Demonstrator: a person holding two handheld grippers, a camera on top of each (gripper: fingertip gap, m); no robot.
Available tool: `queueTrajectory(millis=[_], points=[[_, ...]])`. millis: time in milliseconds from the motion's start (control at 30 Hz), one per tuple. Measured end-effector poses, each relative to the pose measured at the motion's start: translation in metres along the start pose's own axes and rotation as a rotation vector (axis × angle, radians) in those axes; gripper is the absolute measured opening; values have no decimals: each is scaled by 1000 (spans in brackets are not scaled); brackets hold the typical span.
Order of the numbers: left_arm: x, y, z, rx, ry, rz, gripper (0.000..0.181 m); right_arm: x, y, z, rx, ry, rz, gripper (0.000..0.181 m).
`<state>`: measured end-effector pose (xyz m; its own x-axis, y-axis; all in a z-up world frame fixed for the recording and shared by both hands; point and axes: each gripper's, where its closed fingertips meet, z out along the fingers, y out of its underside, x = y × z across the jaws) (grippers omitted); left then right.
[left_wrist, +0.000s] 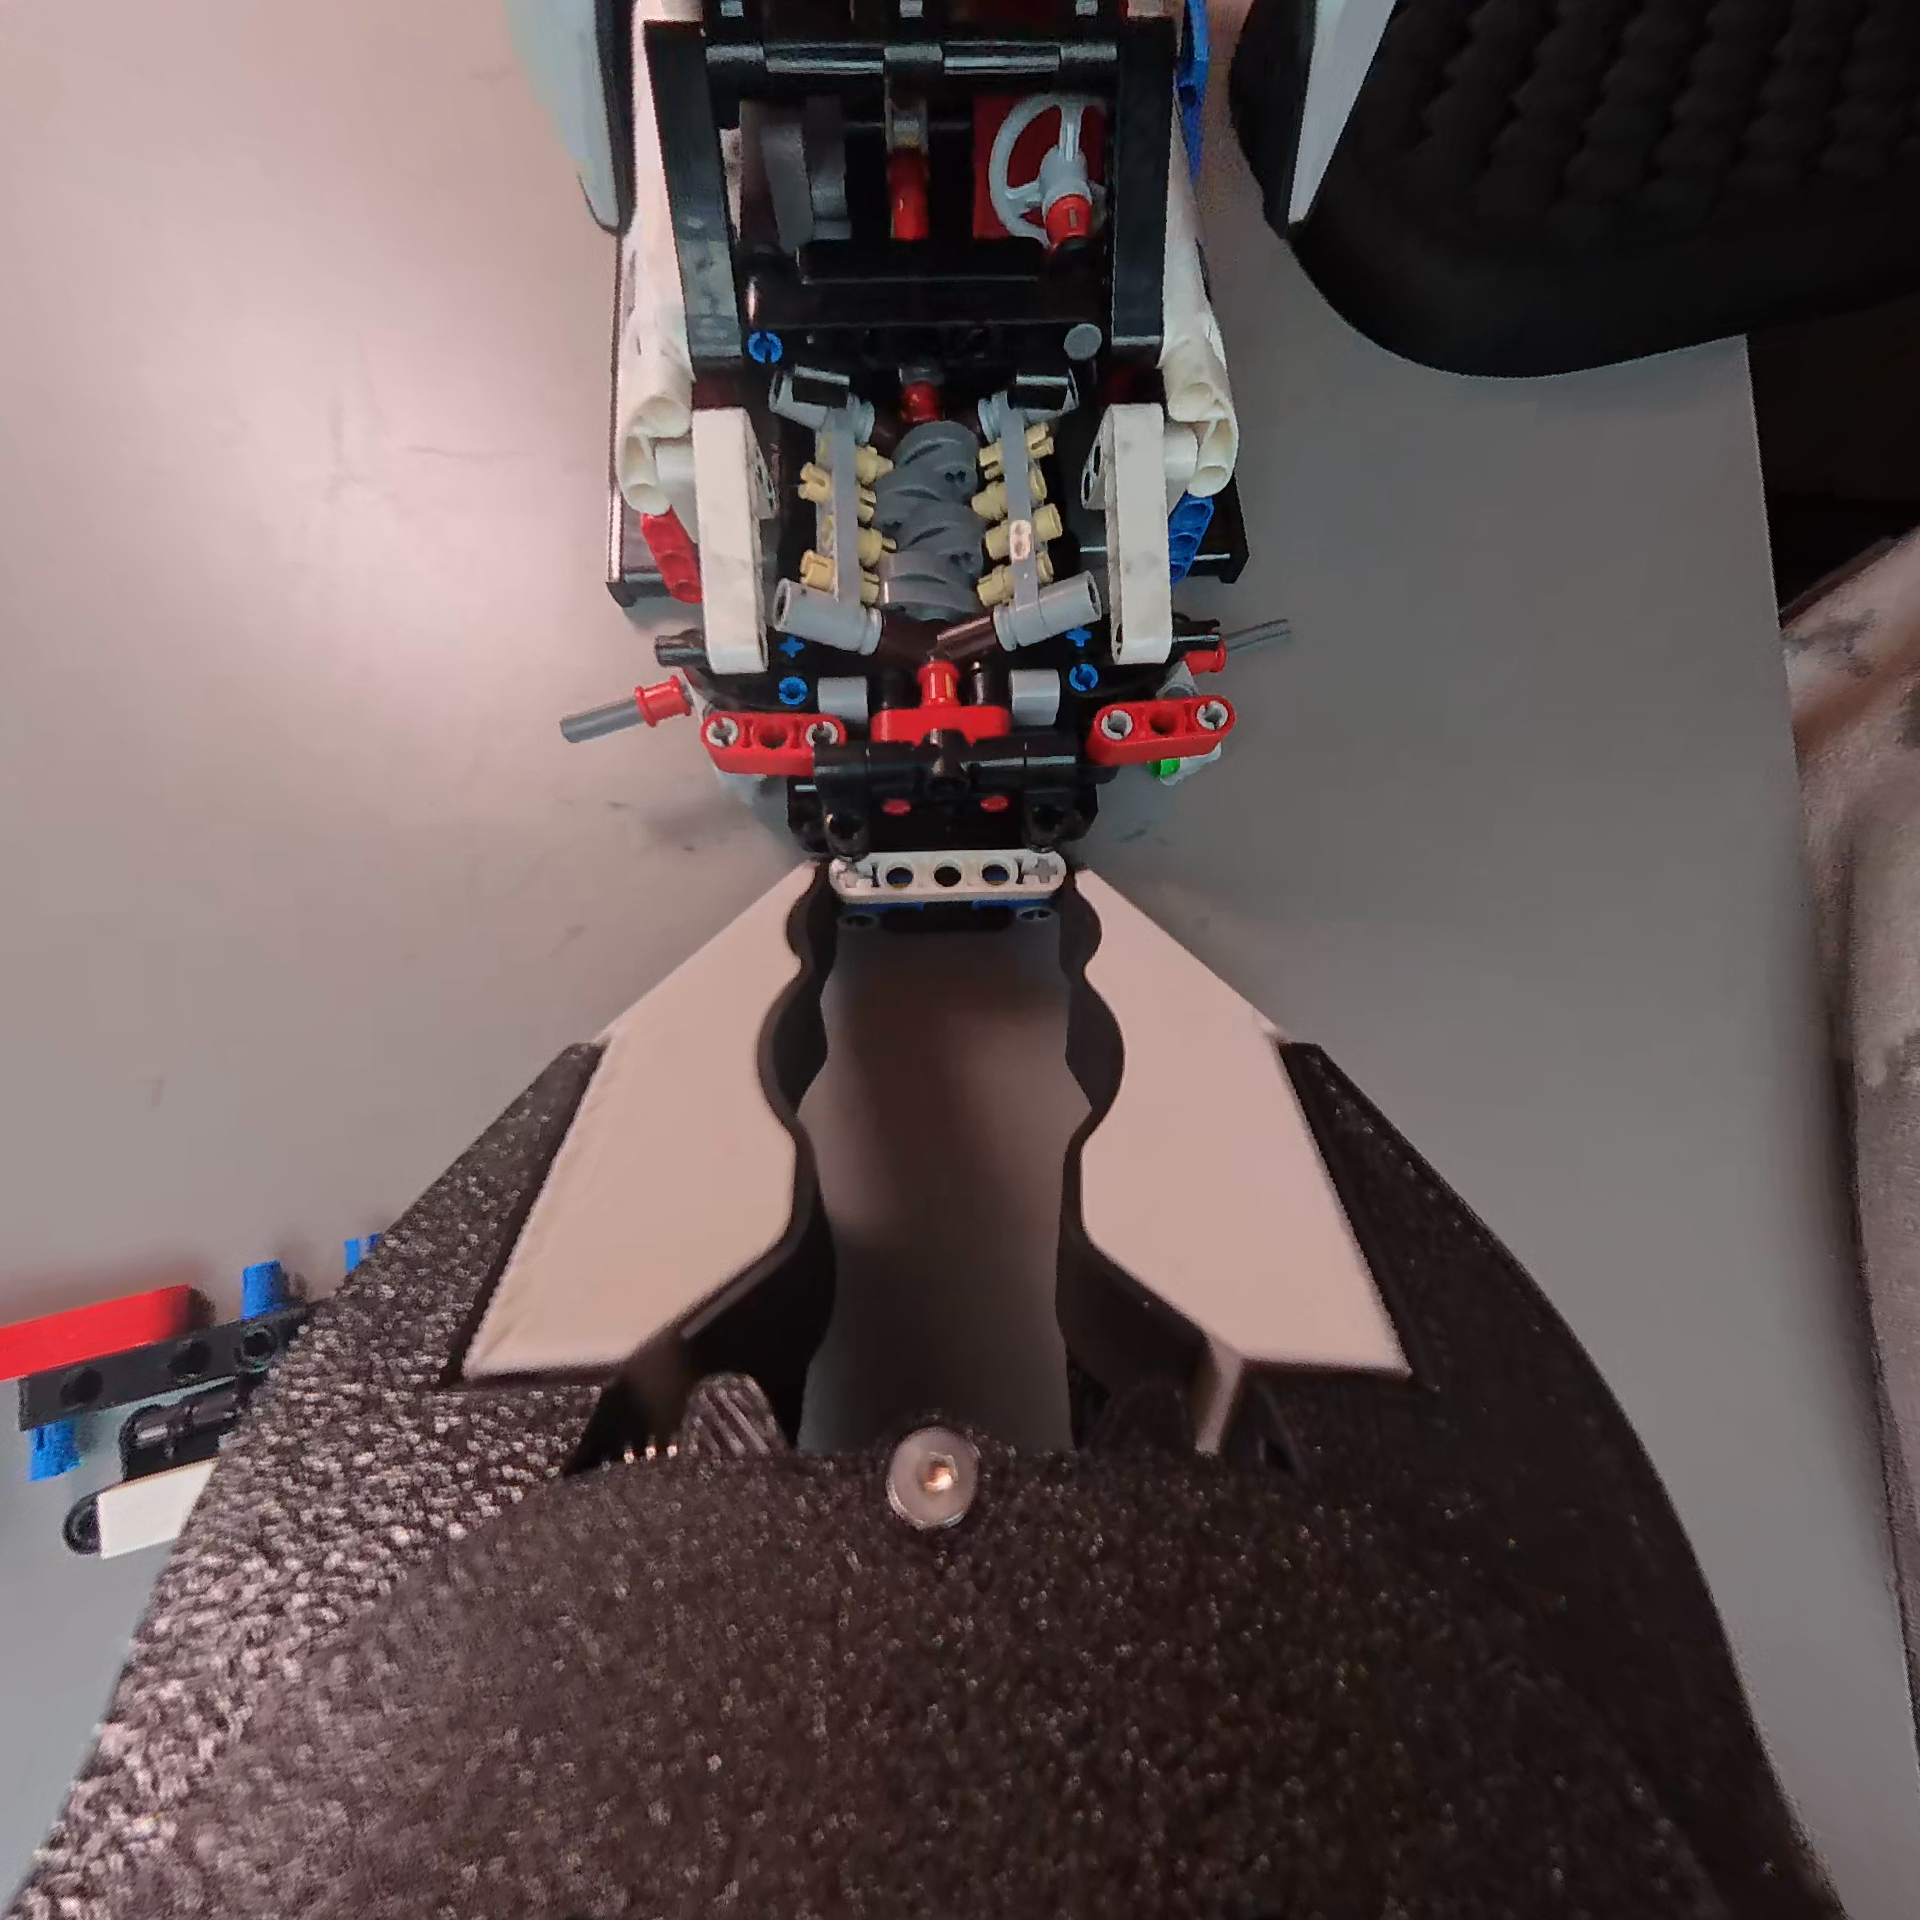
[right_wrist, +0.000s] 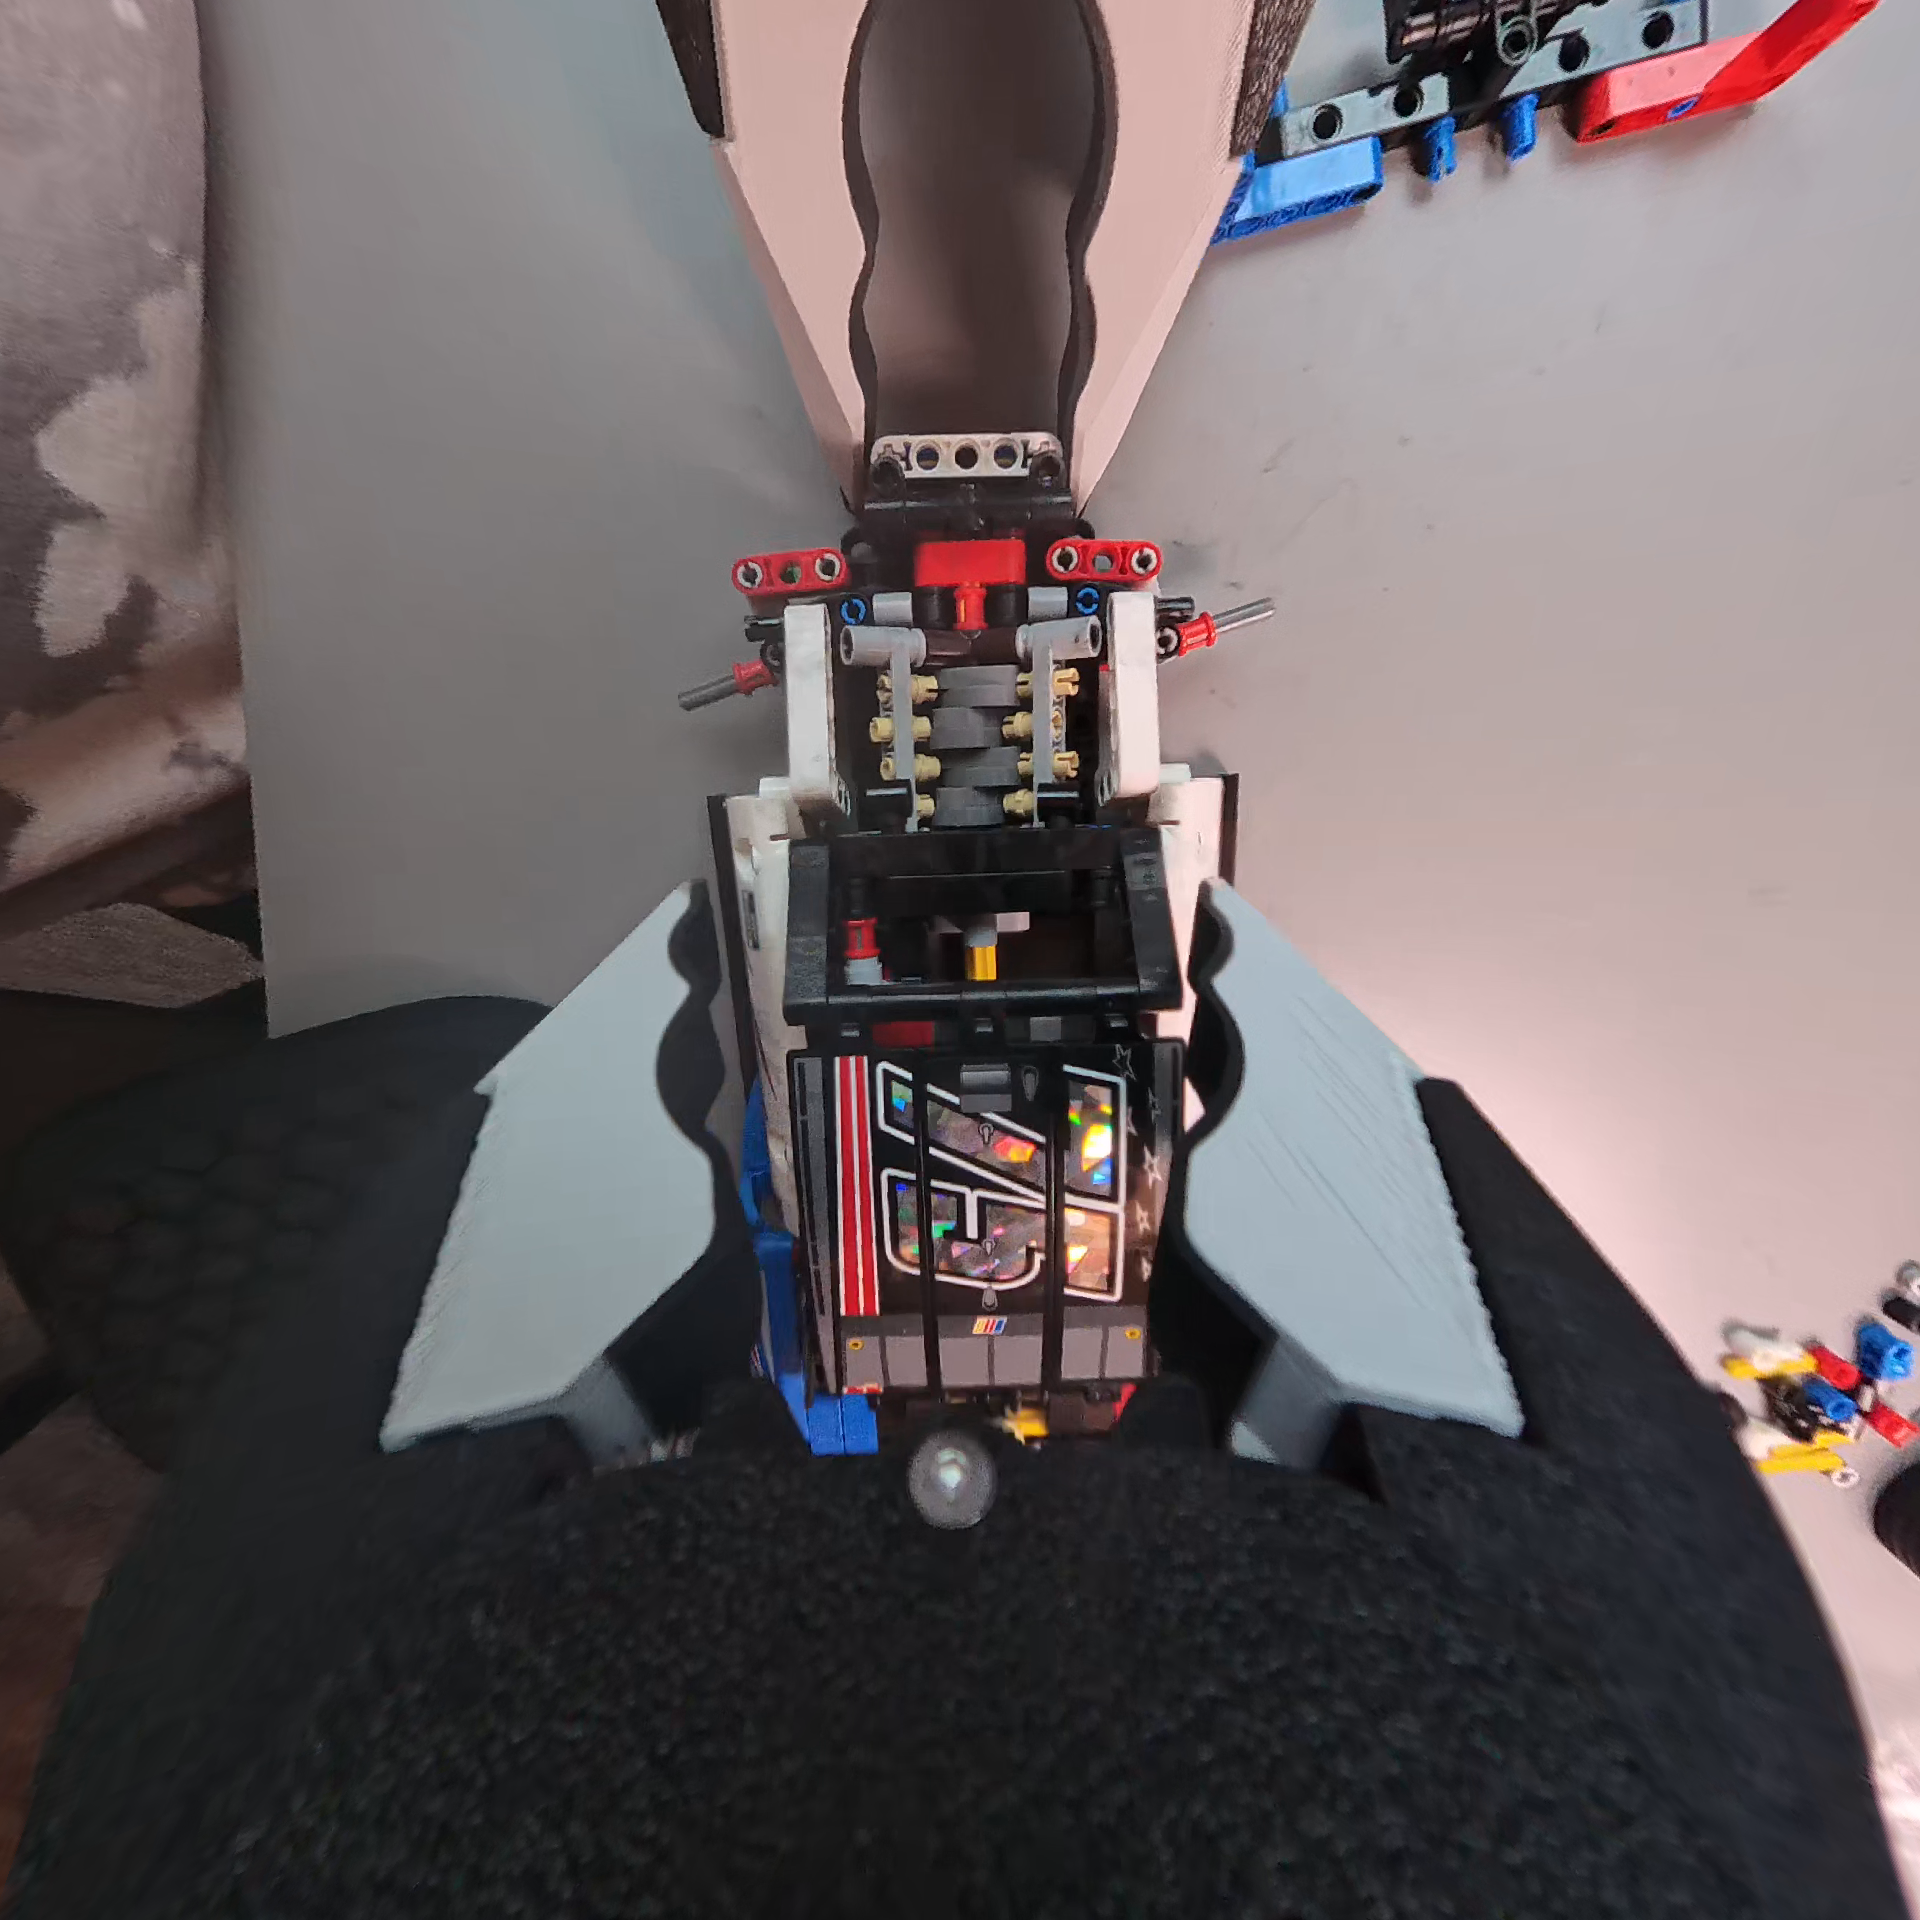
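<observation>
A toy car model built of bricks (left_wrist: 925, 499) lies on the grey table (left_wrist: 312, 520), its engine bay and cockpit open to view. My left gripper (left_wrist: 948, 902) is shut on the white holed beam (left_wrist: 948, 876) at the car's near end. In the right wrist view the car (right_wrist: 977, 727) points away from me. My right gripper (right_wrist: 951, 935) is shut on the car's body, one grey finger on each side of the black cockpit frame and the stickered black roof panel (right_wrist: 987, 1184). The left gripper (right_wrist: 966, 416) shows at the far end, gripping the white beam (right_wrist: 966, 455).
Loose red, black and blue brick parts lie at the lower left in the left wrist view (left_wrist: 114, 1361) and at the top right in the right wrist view (right_wrist: 1558, 94). A small pile of pins (right_wrist: 1818, 1392) lies at the right. The table edge and mottled floor (right_wrist: 104, 416) are close by. My right fingertips sit around 10 cm from my left ones.
</observation>
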<state>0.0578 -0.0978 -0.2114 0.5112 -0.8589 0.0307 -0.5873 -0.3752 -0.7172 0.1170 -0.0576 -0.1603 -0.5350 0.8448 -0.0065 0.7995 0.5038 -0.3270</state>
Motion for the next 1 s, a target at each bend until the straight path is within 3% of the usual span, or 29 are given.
queueTrajectory(millis=[133,367,733,867,1000], points=[[0,0,0,-3,1,7,43,4,6,4,-88,48,-31,80],[5,1,-1,-11,25,16,53,4,5,5,-181,46,-74,81],[-2,3,-3,-31,1,-20,41,9,26,-18,-127,19,63,88],[-2,3,-3,-15,-8,-22,41,17,83,-37,-203,72,168,102],[-2,2,-2,-14,-5,-19,40,14,139,-36,-233,100,296,112]])
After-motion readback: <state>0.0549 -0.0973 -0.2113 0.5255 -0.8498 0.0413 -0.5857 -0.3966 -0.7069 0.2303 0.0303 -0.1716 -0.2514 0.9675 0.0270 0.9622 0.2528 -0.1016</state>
